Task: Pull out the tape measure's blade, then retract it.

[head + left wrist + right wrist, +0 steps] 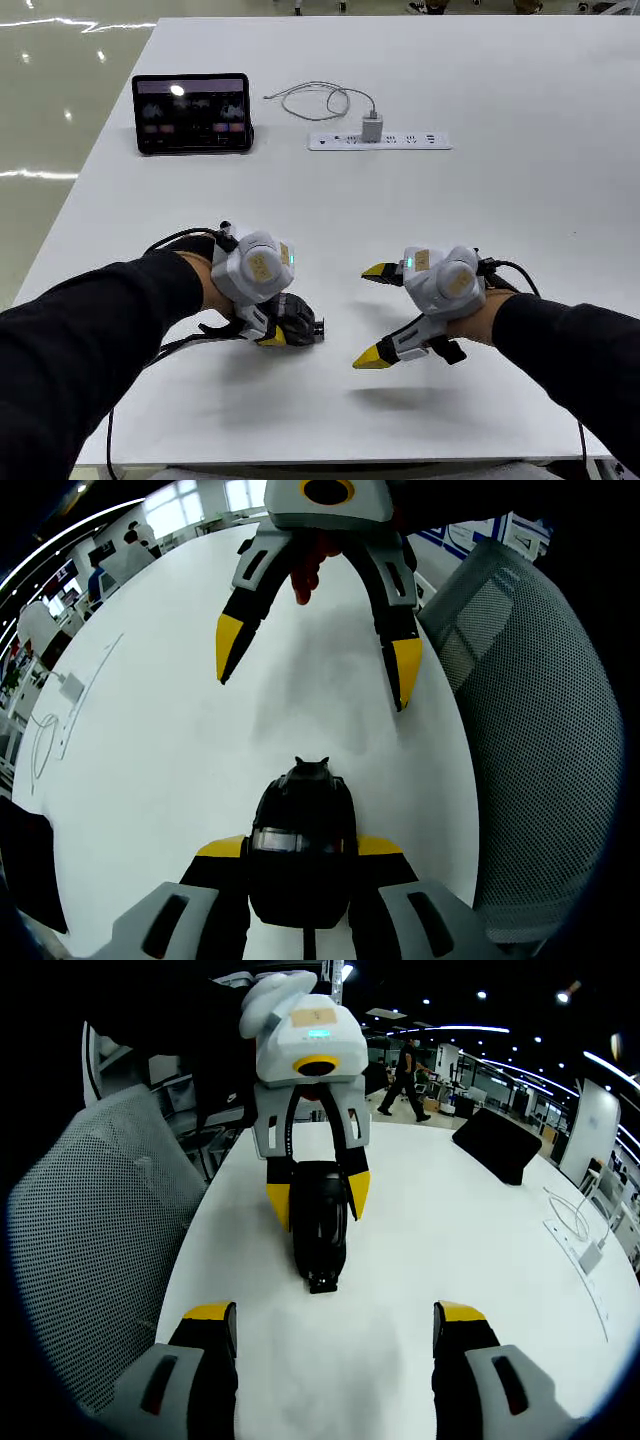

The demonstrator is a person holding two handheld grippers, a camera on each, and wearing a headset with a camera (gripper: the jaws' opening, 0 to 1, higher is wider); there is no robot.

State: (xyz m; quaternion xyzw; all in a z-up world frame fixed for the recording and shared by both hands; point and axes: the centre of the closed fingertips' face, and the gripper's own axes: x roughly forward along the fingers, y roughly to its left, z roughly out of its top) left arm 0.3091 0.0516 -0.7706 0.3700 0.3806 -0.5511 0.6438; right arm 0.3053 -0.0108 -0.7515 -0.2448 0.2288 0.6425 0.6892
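Tape measure [303, 858]: stiff, slick case clamped in left gripper [318, 1200] jaws; right gripper [374, 314] jaws wide, empty; pinch probable blade tab [320, 1282].

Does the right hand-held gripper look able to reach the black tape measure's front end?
Probably yes: the right hand-held gripper is open and faces the black tape measure, clamped in the left hand-held gripper, with bare white table between them.
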